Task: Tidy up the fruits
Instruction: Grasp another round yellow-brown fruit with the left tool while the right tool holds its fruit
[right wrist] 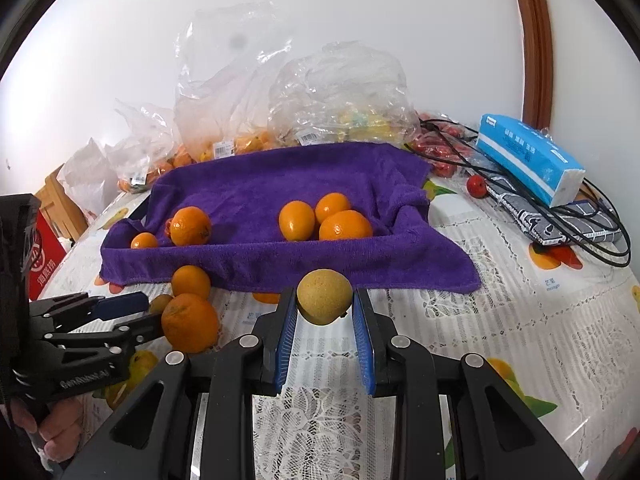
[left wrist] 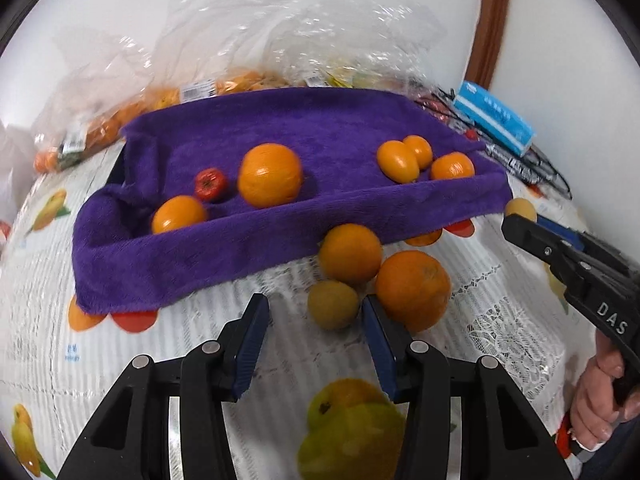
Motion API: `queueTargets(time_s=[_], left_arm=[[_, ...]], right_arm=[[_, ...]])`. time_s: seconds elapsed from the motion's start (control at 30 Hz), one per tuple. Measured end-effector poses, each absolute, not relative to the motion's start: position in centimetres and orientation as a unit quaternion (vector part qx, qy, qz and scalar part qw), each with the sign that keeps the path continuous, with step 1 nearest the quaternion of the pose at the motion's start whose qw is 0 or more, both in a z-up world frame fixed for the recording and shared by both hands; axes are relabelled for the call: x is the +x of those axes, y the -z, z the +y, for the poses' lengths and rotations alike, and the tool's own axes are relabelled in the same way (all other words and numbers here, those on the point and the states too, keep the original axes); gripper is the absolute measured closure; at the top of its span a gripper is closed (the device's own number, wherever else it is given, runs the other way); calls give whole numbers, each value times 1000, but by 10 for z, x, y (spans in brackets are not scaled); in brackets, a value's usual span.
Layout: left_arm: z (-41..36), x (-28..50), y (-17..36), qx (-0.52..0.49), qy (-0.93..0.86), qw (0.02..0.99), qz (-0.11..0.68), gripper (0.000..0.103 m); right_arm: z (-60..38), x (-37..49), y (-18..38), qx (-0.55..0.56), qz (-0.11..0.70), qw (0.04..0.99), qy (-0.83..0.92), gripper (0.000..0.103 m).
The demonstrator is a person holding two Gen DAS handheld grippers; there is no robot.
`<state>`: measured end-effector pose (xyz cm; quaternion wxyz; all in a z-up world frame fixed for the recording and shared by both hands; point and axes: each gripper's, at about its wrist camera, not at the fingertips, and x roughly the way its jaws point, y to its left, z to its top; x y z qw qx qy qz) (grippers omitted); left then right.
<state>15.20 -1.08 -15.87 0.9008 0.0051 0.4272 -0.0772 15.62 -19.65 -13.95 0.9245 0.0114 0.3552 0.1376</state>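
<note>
At lower centre, right gripper (right wrist: 324, 312) grasps a yellow-brown fruit (right wrist: 324, 297) near its fingertips; it could slip. Left gripper (left wrist: 316, 312) is released beside another small fruit (left wrist: 333, 304), which may roll.

You get bright, even light; glare flares on the far plastic bags (left wrist: 248, 12). Fisheye bending curves the bench (right wrist: 500, 320) edges, corners go black, and the left view smears slightly.

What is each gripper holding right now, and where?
Right gripper pinches a brownish-yellow fruit by its sides. Left gripper is open, holding nothing.
</note>
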Motion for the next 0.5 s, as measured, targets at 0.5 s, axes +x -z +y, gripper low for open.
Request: queueTargets(time_s=[0.5], left_arm=[[-19, 155, 159, 11, 104, 899, 425, 78]], right_arm=[[-191, 165, 155, 16, 404, 901, -157, 75]])
